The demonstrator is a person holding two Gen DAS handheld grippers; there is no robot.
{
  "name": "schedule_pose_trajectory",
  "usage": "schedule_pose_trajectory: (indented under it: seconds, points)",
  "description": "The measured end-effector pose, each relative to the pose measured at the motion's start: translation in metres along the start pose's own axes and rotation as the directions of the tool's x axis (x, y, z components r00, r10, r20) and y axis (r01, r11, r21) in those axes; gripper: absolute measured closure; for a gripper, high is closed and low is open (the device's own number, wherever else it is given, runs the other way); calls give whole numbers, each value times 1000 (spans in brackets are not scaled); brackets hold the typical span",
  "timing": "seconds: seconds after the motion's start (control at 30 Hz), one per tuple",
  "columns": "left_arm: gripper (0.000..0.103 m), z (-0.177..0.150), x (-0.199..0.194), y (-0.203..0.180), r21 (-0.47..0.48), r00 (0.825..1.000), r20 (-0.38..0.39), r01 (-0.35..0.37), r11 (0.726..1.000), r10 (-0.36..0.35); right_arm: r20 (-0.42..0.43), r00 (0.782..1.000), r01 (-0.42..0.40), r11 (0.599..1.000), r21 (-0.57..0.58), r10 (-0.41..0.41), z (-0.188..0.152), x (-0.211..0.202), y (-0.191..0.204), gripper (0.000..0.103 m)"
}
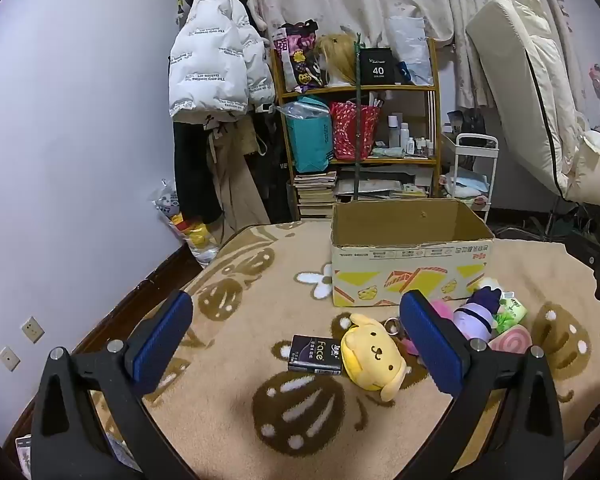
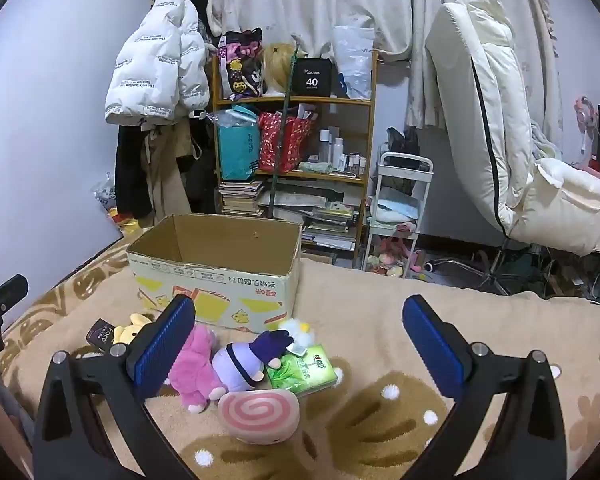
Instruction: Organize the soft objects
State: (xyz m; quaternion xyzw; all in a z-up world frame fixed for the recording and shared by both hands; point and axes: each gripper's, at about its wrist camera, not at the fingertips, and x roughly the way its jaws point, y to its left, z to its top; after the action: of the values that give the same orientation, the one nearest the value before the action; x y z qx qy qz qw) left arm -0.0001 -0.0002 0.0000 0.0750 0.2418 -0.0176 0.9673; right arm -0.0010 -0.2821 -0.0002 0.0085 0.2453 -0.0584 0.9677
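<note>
- Left wrist view, going left to right: left gripper (image 1: 296, 336) has its jaws wide apart, nothing between the pads, hovering over the blanket (image 1: 228, 392) and tipped downward.
- Black tissue pack (image 1: 315, 354) sits between the fingers, with the yellow plush (image 1: 374, 354) touching it on the right, long axis running toward the lower right.
- Box (image 1: 410, 276) is behind, open and looking empty.
- Pile continues right: purple plush (image 1: 478, 314), green pack (image 1: 512, 312), pink swirl cushion (image 1: 510, 340).
- Right wrist view: right gripper (image 2: 298, 340) is also spread wide and empty, angled down the same way.
- Pink plush (image 2: 194, 368) is just beside its left finger, purple plush and swirl cushion sit left of centre, green pack next to them.
- My guess: left hand is nearer the yellow plush, right hand nearer the pink/purple heap, and everything goes forward into the box.
</note>
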Motion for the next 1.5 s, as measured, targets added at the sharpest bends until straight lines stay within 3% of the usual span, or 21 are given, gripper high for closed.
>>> schedule_pose_trajectory:
  seconds: [1.5]
  points:
    - [1, 5, -6, 4, -7, 1000, 5, -7, 1000, 7, 0, 1000, -6, 1000, -7, 6, 2, 0, 5, 0]
